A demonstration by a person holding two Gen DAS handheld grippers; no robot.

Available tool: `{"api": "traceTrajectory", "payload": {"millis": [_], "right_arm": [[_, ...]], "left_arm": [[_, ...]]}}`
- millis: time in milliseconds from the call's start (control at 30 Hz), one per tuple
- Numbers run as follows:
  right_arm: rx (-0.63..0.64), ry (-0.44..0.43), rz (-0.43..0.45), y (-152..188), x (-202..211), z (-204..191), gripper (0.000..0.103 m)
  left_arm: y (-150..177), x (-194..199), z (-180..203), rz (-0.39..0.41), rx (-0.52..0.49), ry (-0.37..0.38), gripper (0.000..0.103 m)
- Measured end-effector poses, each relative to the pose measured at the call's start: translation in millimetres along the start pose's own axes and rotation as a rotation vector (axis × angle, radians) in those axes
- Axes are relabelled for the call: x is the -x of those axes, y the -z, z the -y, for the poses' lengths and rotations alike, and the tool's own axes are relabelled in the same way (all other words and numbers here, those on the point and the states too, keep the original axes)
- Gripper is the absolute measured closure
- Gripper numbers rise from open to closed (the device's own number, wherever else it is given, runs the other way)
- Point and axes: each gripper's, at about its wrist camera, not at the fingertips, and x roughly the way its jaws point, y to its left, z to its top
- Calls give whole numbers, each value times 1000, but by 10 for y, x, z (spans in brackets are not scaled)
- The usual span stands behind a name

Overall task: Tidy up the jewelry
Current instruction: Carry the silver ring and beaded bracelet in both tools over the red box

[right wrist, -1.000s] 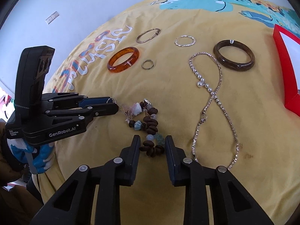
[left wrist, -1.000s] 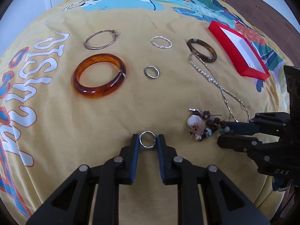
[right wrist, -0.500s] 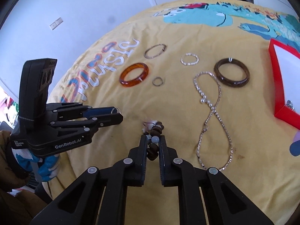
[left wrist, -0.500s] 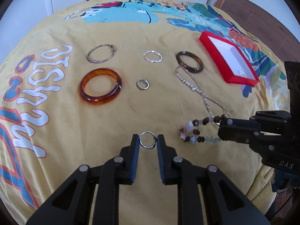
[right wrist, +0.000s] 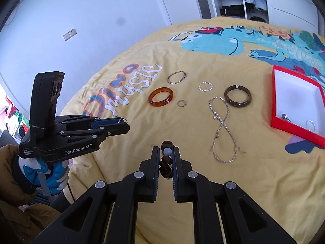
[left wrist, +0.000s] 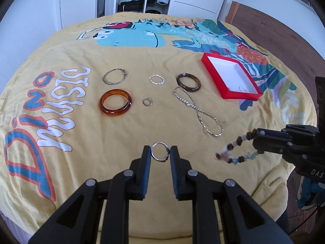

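My left gripper (left wrist: 160, 152) is shut on a small silver ring (left wrist: 160, 152) and holds it above the yellow bedspread. My right gripper (right wrist: 166, 152) is shut on a beaded bracelet (right wrist: 166, 163) of brown and pale beads; in the left wrist view the bracelet (left wrist: 236, 149) dangles in the air from the right gripper's fingertips (left wrist: 258, 134). A red box (left wrist: 230, 78) with a white lining lies at the right and holds a ring (right wrist: 310, 124) and another small piece (right wrist: 285, 117).
On the bedspread lie an amber bangle (left wrist: 115, 104), a thin metal hoop (left wrist: 114, 76), a twisted silver ring (left wrist: 156, 79), a small ring (left wrist: 146, 102), a dark brown bangle (left wrist: 188, 82) and a silver chain necklace (left wrist: 198, 111). The bed's edge is near me.
My right gripper shut on the beaded bracelet and lifted it off the bedspread. Both grippers rose and drew back; the left one kept the ring.
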Motion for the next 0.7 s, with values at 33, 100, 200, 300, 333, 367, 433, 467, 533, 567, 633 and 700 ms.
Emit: {"api": "traceTrajectory", "payload": {"millis": [33,100,200,300,333,367,433,467,533,567,633,700], "right_arm": [[-2,2,5,32,42,-21,92],[-11,8,16,116,145,-42,92],[-27,15,31,227,278,-26,92],[-46,31,51,304,421,45,92],[-55,38,59,327,472,78,92],[-65,44,68,341,524,127,92],[-82,61,83,358,614,223,92],[-90,72,91,360,663,283,92],[-104,91,107,351,754,397,92],[-110,102,114,337,801,464,92],[-120,129,131,297,901,608,92],[-130,149,149,251,982,731,92]], "left_arm": [[19,31,15,3,-1,0,86],[67,107,50,7,-4,2,86],[129,187,105,8,-8,6,86],[150,235,169,7,-5,17,86],[147,250,201,7,-6,20,86],[142,259,229,8,-8,21,86],[111,277,300,8,-16,24,86],[85,280,339,8,-19,28,86],[32,276,407,7,-25,34,86],[3,271,437,8,-28,36,86],[-85,250,512,9,-29,47,86],[-180,218,592,10,-37,58,86]]}}
